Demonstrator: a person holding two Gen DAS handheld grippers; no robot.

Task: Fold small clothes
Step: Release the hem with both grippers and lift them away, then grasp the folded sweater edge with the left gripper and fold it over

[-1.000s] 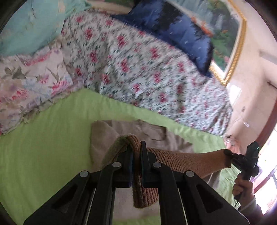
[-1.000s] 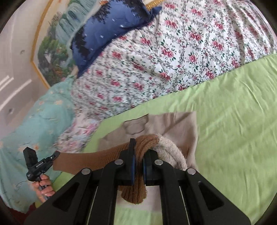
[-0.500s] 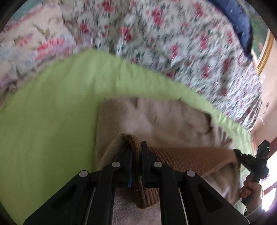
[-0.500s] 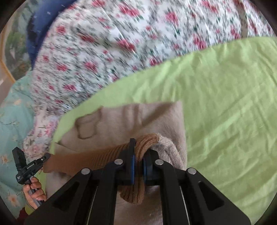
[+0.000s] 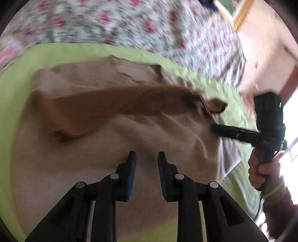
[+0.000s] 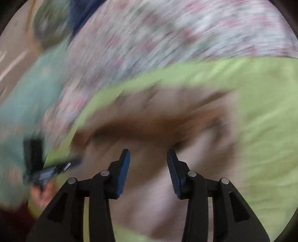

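A small beige garment (image 5: 130, 141) with a brown ribbed band (image 5: 119, 102) lies folded over on the green sheet (image 5: 16, 78). My left gripper (image 5: 146, 155) is open and empty just above the beige cloth. My right gripper (image 6: 148, 153) is open and empty above the same garment (image 6: 149, 186), whose brown band (image 6: 149, 126) lies ahead of it. The right gripper also shows in the left wrist view (image 5: 242, 133), at the band's right end. The left gripper shows blurred in the right wrist view (image 6: 48, 167). Both views are motion-blurred.
A floral quilt (image 5: 149, 28) is heaped behind the sheet, with a gold picture frame (image 5: 240, 16) on the wall beyond. A teal pillow (image 6: 28, 102) and a dark blue pillow (image 6: 82, 11) lie at the left in the right wrist view.
Both grippers have opened and let go of the brown band. The band now lies laid across the beige garment, and both grippers have drawn back from it.
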